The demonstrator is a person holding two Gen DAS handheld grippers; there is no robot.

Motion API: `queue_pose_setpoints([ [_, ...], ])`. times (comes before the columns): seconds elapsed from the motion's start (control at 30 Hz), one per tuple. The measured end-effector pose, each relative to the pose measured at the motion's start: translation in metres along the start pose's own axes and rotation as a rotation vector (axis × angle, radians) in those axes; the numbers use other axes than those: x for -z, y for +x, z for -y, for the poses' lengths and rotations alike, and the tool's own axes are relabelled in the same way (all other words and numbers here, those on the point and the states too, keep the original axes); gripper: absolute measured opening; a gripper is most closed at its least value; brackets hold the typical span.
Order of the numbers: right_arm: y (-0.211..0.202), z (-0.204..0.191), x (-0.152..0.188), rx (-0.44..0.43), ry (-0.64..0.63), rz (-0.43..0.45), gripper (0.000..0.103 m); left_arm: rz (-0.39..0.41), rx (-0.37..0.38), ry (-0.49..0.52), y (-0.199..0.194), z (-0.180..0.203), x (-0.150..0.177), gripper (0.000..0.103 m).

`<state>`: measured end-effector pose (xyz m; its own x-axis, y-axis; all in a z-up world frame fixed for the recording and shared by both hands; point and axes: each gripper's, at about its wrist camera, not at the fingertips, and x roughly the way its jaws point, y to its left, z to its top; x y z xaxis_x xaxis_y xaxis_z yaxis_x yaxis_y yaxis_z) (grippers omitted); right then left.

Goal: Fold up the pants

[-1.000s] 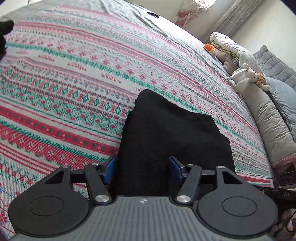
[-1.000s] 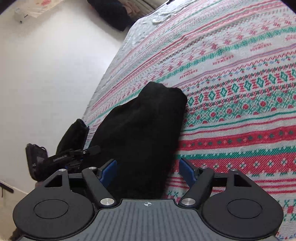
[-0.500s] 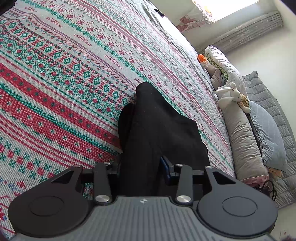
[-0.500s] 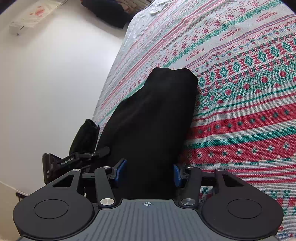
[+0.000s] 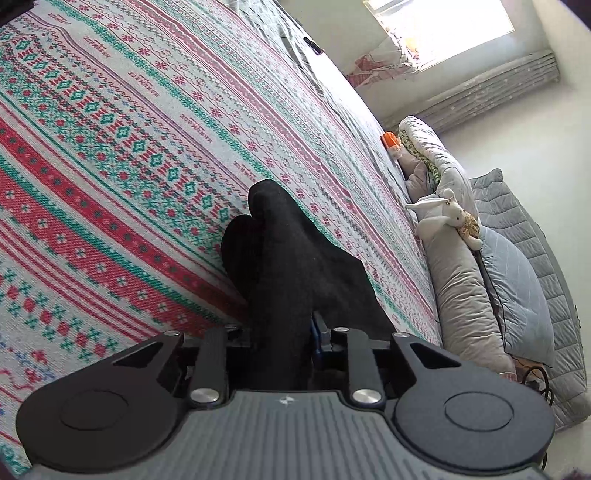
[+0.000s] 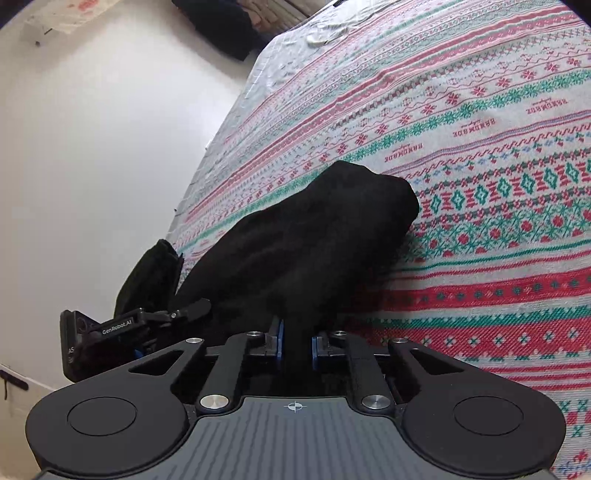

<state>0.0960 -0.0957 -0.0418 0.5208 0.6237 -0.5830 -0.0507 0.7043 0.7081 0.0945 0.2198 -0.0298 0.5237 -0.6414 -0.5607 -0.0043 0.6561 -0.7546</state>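
Black pants (image 5: pixel 295 266) lie folded in a long strip on the patterned bed cover (image 5: pixel 110 147). My left gripper (image 5: pixel 280 339) is at their near end, its jaws closing, with the cloth bunched up between the fingers and a blue pad (image 5: pixel 314 338) pressed against it. In the right wrist view the pants (image 6: pixel 314 240) stretch away from my right gripper (image 6: pixel 295 345). Its jaws are also closing, and both blue pads pinch a narrow ridge of the cloth. The left gripper (image 6: pixel 177 317) shows at that view's left, at the pants' other near corner.
Grey pillows (image 5: pixel 461 295), a white stuffed rabbit (image 5: pixel 443 218) and a grey quilt (image 5: pixel 535 258) line the bed's right side, by a small orange object (image 5: pixel 389 140). The bed's edge (image 6: pixel 207 147) drops to a white floor on the left. A dark bundle (image 6: pixel 218 26) lies beyond.
Both grippers have drawn their fingers in from wide apart onto the pants' near end. The left gripper has rolled, and the cloth now stands bunched and ridged between the fingers.
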Motion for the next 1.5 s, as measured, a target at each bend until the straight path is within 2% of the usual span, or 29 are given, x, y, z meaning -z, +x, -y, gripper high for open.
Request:
queue_pose_setpoints([
  [0.17,-0.021,0.016,-0.034,0.03,0.029,0.034,0.013,0.0,0.056,-0.022,0.033,0.02,-0.003,0.042],
  [0.37,-0.059,0.045,-0.083,0.051,0.063,0.153,0.013,0.008,0.178,0.01,0.072,0.048,-0.007,0.042],
  [0.4,-0.062,0.05,-0.089,0.054,0.067,0.164,0.013,0.007,0.18,0.02,0.078,0.048,-0.007,0.042],
  [0.47,-0.063,0.065,-0.097,0.082,0.087,0.162,0.017,0.008,0.109,0.036,0.09,0.048,-0.006,0.045],
  [0.53,-0.058,0.081,-0.098,0.17,0.134,0.158,0.02,0.025,-0.02,0.09,0.1,0.048,-0.002,0.054],
  [0.6,-0.055,0.093,-0.095,0.287,0.159,0.162,0.033,0.044,-0.032,0.118,0.101,0.05,0.001,0.055],
  [0.67,-0.059,0.102,-0.091,0.298,0.172,0.159,0.05,0.053,-0.063,0.15,0.1,0.059,0.001,0.057],
  [0.7,-0.063,0.104,-0.089,0.292,0.177,0.165,0.054,0.065,-0.085,0.184,0.098,0.064,0.002,0.058],
  [0.8,-0.077,0.099,-0.084,0.312,0.12,0.174,0.058,0.086,-0.15,0.264,0.095,0.077,0.006,0.062],
  [1.03,-0.102,0.081,-0.065,0.427,-0.028,0.165,0.064,0.093,-0.267,0.339,0.087,0.096,0.013,0.071],
  [1.23,-0.108,0.059,-0.042,0.52,-0.148,0.153,0.073,0.101,-0.337,0.368,0.066,0.105,0.028,0.082],
  [1.37,-0.108,0.042,-0.023,0.574,-0.256,0.144,0.077,0.108,-0.414,0.419,0.058,0.115,0.043,0.088],
  [1.47,-0.109,0.028,-0.008,0.592,-0.324,0.147,0.079,0.113,-0.427,0.437,0.053,0.119,0.058,0.095],
  [1.5,-0.109,0.025,-0.004,0.596,-0.333,0.146,0.082,0.109,-0.424,0.437,0.053,0.12,0.062,0.097],
])
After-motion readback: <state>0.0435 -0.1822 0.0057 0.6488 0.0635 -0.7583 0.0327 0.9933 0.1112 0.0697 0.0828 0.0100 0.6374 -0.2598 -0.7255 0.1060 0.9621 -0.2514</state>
